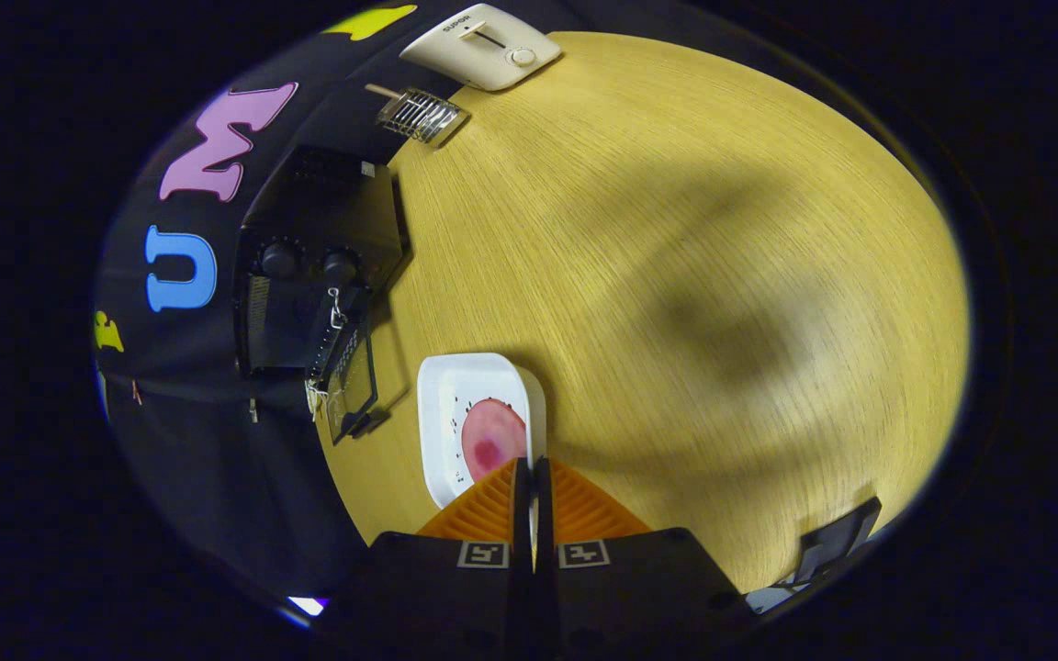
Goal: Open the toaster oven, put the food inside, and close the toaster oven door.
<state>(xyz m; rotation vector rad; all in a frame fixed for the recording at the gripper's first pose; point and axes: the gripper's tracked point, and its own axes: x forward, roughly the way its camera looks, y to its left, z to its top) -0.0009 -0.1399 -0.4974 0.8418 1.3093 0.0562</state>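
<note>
A white plate (442, 431) lies on the wooden table just ahead of my fingers. On it rests a round pink piece of food (492, 439) with a darker red spot. My gripper (530, 466) is shut, its fingers pressed together with nothing seen between them, the tips right above the plate's near rim beside the food. Beyond the plate to the left stands the black toaster oven (309, 266) with two knobs. Its glass door (352, 381) hangs open toward the plate.
A small wire rack (421, 115) and a white pop-up toaster (483, 46) sit farther along the table's edge. A dark object (837, 543) lies on the table to the right of my fingers. Bare wood (676, 275) spreads wide to the right.
</note>
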